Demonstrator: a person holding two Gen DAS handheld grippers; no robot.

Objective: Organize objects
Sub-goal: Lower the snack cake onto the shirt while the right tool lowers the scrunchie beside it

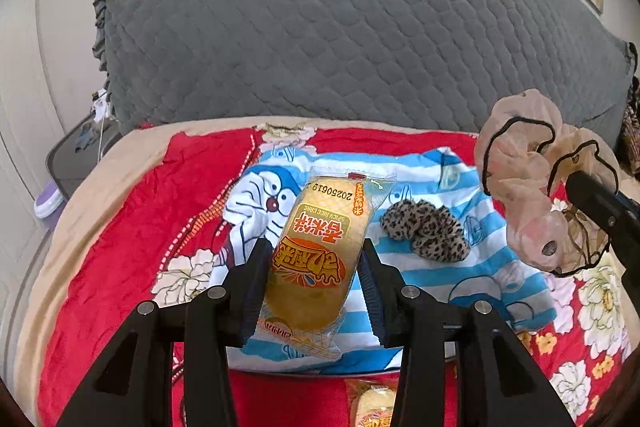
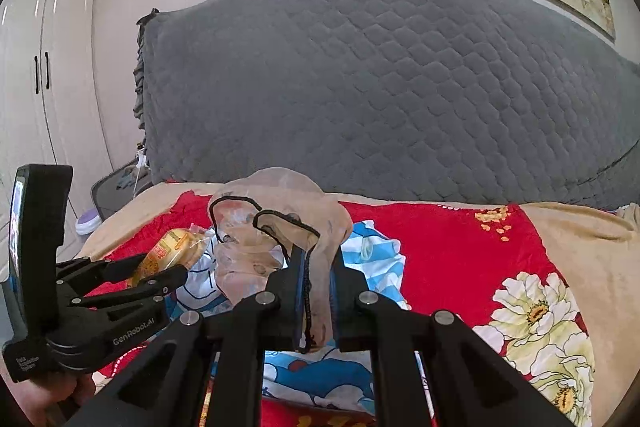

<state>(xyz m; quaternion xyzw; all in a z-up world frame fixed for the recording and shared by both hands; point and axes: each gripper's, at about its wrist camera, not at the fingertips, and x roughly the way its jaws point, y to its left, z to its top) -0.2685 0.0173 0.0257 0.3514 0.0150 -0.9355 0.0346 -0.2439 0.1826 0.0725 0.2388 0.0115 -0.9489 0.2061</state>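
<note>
The left claw (image 1: 316, 279) pinches a yellow spicy rice cake packet (image 1: 320, 251) across its short width, both pads pressed against the wrapper's sides. The packet's long axis runs straight ahead along the claw's fingers, sealed end pointing away, and it hangs above the blue-and-white striped cartoon cloth (image 1: 440, 267) spread on the red floral blanket (image 1: 132, 235) of the bed.

The right claw (image 2: 314, 287) is pressed almost together on a sheer beige scrunchie with black trim (image 2: 280, 223), a thin fold of fabric caught between the pads while the rest billows up and forward past the fingertips. In the left wrist view the same scrunchie (image 1: 532, 179) floats to the right of the packet, above the cloth's right edge.

The relation that matters: both held things sit over the striped cloth, and the cloth lies ahead of and below each claw. A leopard-print scrunchie (image 1: 426, 235) already rests on the cloth, just right of the packet and between the 2 claws. That spot is nearer the right hand, so the beige scrunchie would most likely go beside it, while the packet has free cloth to the left, over the cartoon face. A 2nd rice cake packet (image 1: 372, 405) lies on the blanket below the left claw, off the cloth.
</note>
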